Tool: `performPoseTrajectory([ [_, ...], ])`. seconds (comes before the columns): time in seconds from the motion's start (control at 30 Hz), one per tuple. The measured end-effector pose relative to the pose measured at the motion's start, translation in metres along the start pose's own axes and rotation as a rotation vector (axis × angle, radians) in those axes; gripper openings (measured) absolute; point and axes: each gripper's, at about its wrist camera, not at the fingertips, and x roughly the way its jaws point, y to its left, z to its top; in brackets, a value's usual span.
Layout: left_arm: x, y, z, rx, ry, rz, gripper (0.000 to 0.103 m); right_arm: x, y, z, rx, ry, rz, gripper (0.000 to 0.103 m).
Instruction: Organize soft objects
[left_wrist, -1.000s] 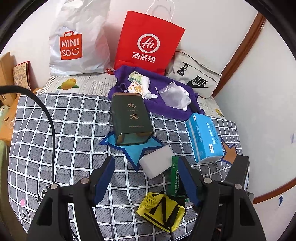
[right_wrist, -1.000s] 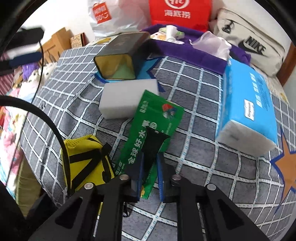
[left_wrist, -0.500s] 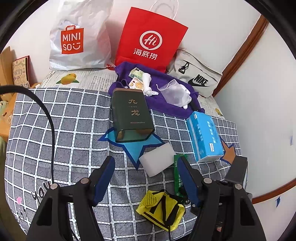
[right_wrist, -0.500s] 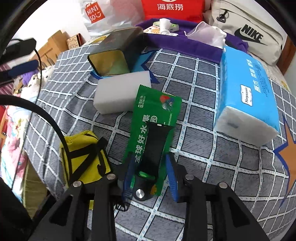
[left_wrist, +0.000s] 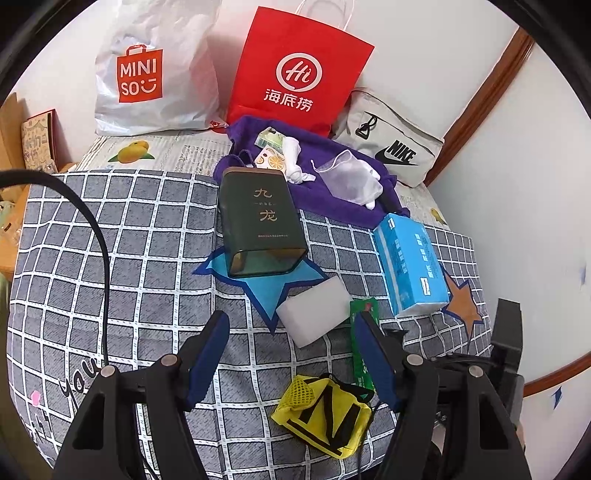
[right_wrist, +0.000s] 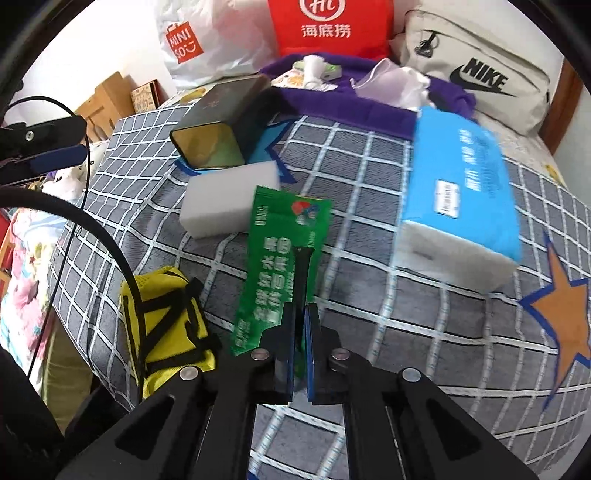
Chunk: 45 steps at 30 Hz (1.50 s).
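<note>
Item: green sachet, pinched at its near end by my right gripper; left gripper spread, idle. Handling: lift level, grip firm; sachet likely droops.

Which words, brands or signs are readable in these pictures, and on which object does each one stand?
"MINI SO": white plastic bag.
"Hi" and "海底捞": red paper bag.
"NIKE": beige pouch.
"九龙": dark green tin; its small line is unreadable.
Green packet in the right tongs: print blurred.
Blue tissue pack: print too small.
</note>
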Motion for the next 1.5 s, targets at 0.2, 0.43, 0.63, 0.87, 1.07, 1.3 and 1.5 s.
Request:
performPoseTrajectory([
  [0.2, 0.006, -0.001, -0.001, -0.001, 0.013, -0.002, 0.068, 0.003, -0.017, -0.006, 0.056, 0.015, 0.017, 0.005],
  [0.43, 0.014, -0.004, -0.003, 0.010, 0.037, 0.001, 0.068, 0.022, -0.013, 0.000, 0.078, 0.044, 0.064, 0.007],
  [0.63, 0.034, -0.001, -0.006, 0.025, 0.086, 0.010, 0.068, 0.014, -0.021, -0.003, 0.090, 0.018, 0.077, 0.003],
  [0.87, 0.067, -0.009, -0.008, 0.074, 0.141, 0.007, 0.069, -0.018, -0.035, 0.001, 0.097, -0.051, 0.073, 0.003],
  [1.07, 0.089, -0.018, -0.007, 0.146, 0.155, 0.003, 0.073, -0.021, -0.046, 0.001, 0.097, -0.048, 0.063, 0.003],
  [1.3, 0.105, -0.028, 0.002, 0.231, 0.174, -0.009, 0.078, -0.015, -0.064, -0.001, 0.121, -0.030, 0.053, 0.003],
  [1.5, 0.116, -0.035, 0.002, 0.295, 0.208, -0.027, 0.078, -0.014, -0.078, -0.002, 0.139, -0.022, 0.045, 0.004],
])
